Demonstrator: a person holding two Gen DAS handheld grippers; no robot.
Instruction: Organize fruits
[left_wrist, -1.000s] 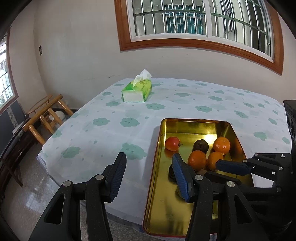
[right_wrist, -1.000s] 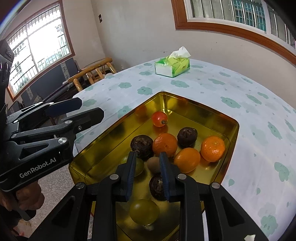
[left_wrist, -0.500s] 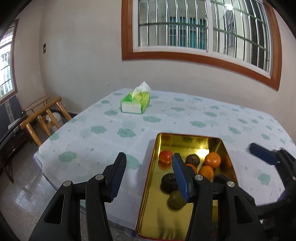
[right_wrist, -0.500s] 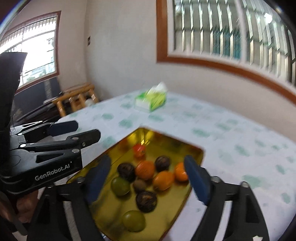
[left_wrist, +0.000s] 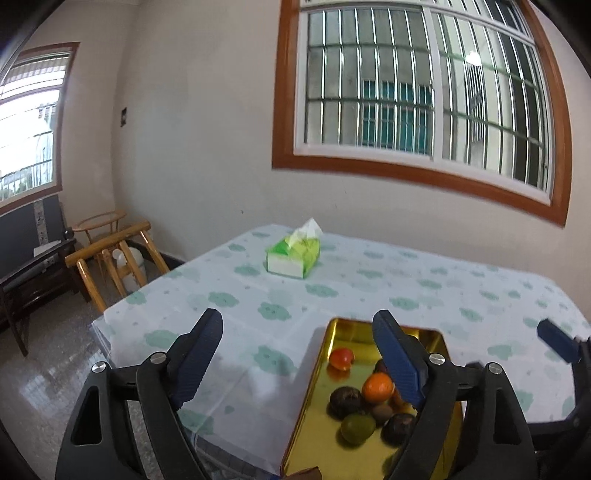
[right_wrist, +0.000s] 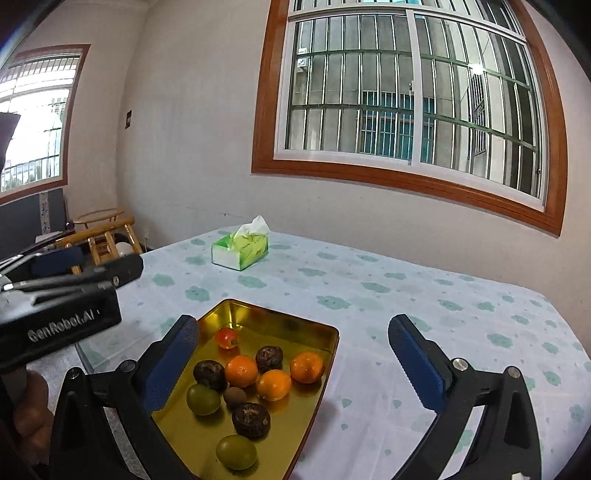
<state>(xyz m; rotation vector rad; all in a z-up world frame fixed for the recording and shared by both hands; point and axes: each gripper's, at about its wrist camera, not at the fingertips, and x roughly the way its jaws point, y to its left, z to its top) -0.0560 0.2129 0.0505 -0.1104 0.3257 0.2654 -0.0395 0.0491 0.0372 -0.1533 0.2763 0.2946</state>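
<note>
Right wrist view: gold tray (right_wrist: 325, 332) sits lower centre of frame on desk (right_wrist: 406, 295) w/ pale cloth, green cloud print. All fruit inside tray, bunched toward its near half. Count: small red fruit (right_wrist: 226, 337) alone toward far end; three oranges (right_wrist: 273, 384) clustered mid-tray, touching or nearly so; three dark wrinkled fruits (right_wrist: 251, 419) in among them; two green fruits (right_wrist: 236, 452), one at near end, one on left side; one small brown fruit (right_wrist: 235, 397) in the middle of the bunch.

Right tongs (right_wrist: 291, 365) spread wide, empty. Left pad overlaps tray's left edge in frame, right pad is over bare cloth to the right. Tongs raised above tray, touching no fruit.

Left tongs (left_wrist: 295, 365) in own view: also wide apart, nothing between pads. Left pad over cloth at lower left of frame, right pad overlaps tray (left_wrist: 314, 387) at lower centre-right, hiding part of the fruit. Left unit's body shows at left edge of right view, "GenRobot.AI" lettering, hand (right_wrist: 29, 410) under it.

Green tissue box (right_wrist: 240, 248) upper centre of desk, well apart from tray, tissue sticking up. Wooden chair (left_wrist: 110, 254) mid-left beyond desk corner. Barred window (right_wrist: 406, 96) fills upper right.
</note>
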